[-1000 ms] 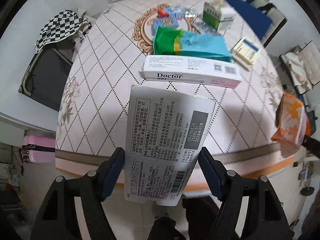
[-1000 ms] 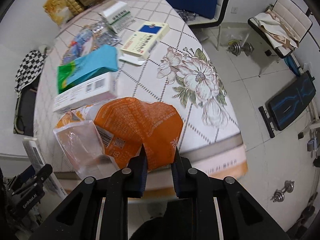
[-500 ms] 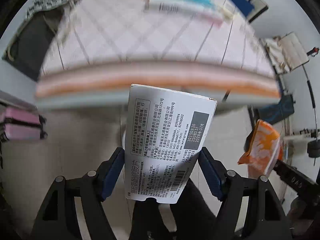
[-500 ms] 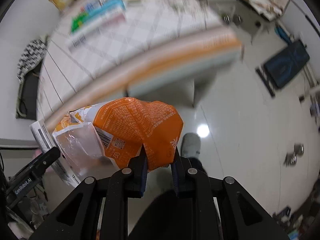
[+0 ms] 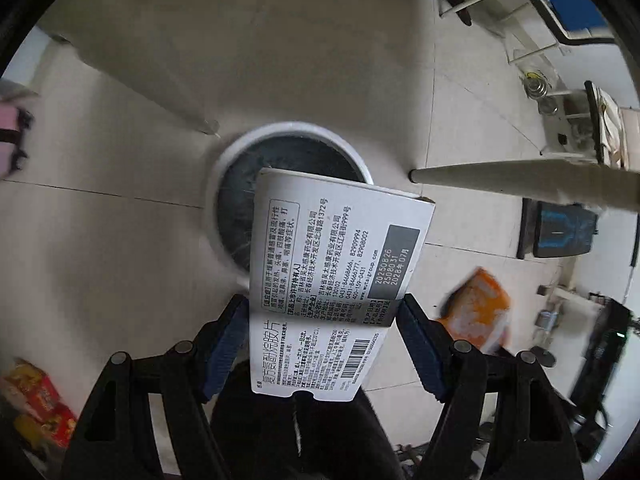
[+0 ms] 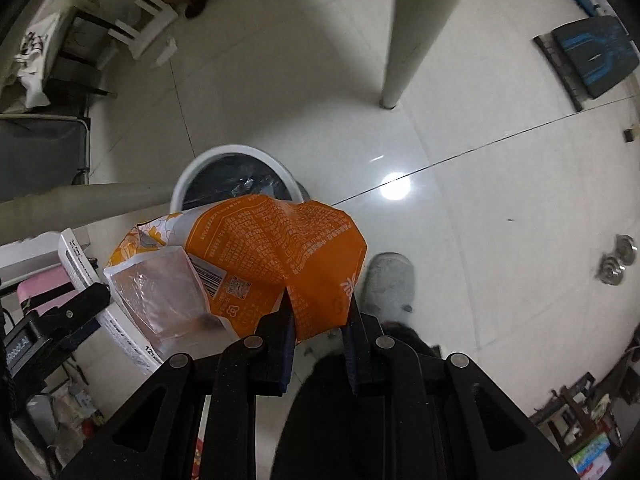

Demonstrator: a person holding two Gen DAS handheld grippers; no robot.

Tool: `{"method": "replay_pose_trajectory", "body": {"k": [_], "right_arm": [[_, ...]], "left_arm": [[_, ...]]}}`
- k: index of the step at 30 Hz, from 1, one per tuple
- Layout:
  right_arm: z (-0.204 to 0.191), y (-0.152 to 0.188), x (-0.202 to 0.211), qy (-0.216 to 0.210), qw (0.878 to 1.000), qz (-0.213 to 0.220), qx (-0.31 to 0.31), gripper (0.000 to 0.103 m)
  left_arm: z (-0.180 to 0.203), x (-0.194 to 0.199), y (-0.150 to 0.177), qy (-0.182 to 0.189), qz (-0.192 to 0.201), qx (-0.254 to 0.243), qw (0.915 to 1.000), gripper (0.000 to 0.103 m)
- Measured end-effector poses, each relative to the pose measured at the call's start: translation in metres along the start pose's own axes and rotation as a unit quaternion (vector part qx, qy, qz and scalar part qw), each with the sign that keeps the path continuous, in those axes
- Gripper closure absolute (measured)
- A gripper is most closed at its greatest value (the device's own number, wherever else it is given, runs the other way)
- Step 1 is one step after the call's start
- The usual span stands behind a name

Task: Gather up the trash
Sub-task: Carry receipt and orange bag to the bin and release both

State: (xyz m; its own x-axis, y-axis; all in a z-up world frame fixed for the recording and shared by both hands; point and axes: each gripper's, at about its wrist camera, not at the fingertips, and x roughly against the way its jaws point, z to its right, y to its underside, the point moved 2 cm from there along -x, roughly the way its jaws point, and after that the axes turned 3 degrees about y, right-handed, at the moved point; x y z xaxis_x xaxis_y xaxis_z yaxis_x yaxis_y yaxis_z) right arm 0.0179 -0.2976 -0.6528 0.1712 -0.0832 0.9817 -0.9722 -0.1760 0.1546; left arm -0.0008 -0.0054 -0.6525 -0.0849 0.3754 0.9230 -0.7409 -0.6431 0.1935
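Observation:
My left gripper is shut on a white medicine box with black print, held above a round white trash bin with a dark liner on the floor. My right gripper is shut on a crumpled orange snack bag, held just near of the same bin. The orange bag also shows in the left wrist view, to the right. The white box and the left gripper show at the left of the right wrist view.
White table legs stand beside the bin on the pale tiled floor. A grey slipper is near the right gripper. A black-blue mat, dumbbells, chairs and a red-yellow package lie around.
Both grippers have swung down from the tabletop to point at the floor. The trash bin has come into view under the box and the bag. Both grips are unchanged.

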Motion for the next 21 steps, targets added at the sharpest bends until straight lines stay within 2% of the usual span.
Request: {"method": "replay_pose_trajectory", "body": {"k": [3, 5, 6, 7, 8, 10, 11, 12, 14, 16, 17, 21], "right_arm": [[-0.010, -0.016, -0.052, -0.008, 1.000, -0.011, 0.013, 0.081], [-0.017, -0.023, -0.084, -0.009, 1.000, -0.018, 0.024, 0.077], [-0.023, -0.027, -0.101, -0.014, 0.999, -0.026, 0.032, 0.077], [-0.026, -0.030, -0.112, -0.017, 0.999, -0.033, 0.037, 0.071], [-0.030, -0.032, -0.121, -0.023, 0.998, -0.039, 0.041, 0.059], [-0.038, -0.033, -0.133, -0.030, 0.997, -0.046, 0.047, 0.051], [-0.039, -0.033, -0.136, -0.033, 0.997, -0.047, 0.051, 0.042], [-0.040, -0.032, -0.137, -0.034, 0.997, -0.046, 0.053, 0.036], [-0.041, -0.027, -0.132, -0.034, 0.997, -0.041, 0.061, 0.017], [-0.048, -0.022, -0.126, -0.027, 0.996, -0.033, 0.073, 0.006], [-0.050, -0.021, -0.123, -0.019, 0.996, -0.027, 0.082, 0.003], [-0.066, -0.012, -0.090, 0.026, 0.991, 0.008, 0.130, 0.002]], "left_arm": [[-0.016, -0.035, -0.020, 0.017, -0.014, 0.008, 0.9997, 0.028], [-0.026, -0.051, -0.027, 0.020, -0.021, 0.014, 0.9995, 0.020], [-0.031, -0.057, -0.028, 0.025, -0.022, 0.018, 0.9993, 0.010], [-0.034, -0.058, -0.026, 0.025, -0.022, 0.020, 0.9992, 0.006], [-0.037, -0.058, -0.025, 0.020, -0.020, 0.020, 0.9994, 0.006], [-0.042, -0.054, -0.020, 0.003, -0.013, 0.020, 0.9997, 0.006], [-0.043, -0.051, -0.017, -0.009, -0.008, 0.019, 0.9997, 0.006], [-0.049, -0.045, -0.013, -0.030, 0.000, 0.013, 0.9995, 0.006], [-0.048, -0.031, -0.007, -0.080, 0.024, -0.006, 0.9965, 0.006], [-0.043, -0.020, -0.001, -0.112, 0.038, -0.014, 0.9929, 0.006], [-0.040, -0.013, 0.004, -0.126, 0.047, -0.017, 0.9907, 0.006], [-0.029, 0.010, 0.017, -0.148, 0.060, -0.026, 0.9869, 0.006]]}}
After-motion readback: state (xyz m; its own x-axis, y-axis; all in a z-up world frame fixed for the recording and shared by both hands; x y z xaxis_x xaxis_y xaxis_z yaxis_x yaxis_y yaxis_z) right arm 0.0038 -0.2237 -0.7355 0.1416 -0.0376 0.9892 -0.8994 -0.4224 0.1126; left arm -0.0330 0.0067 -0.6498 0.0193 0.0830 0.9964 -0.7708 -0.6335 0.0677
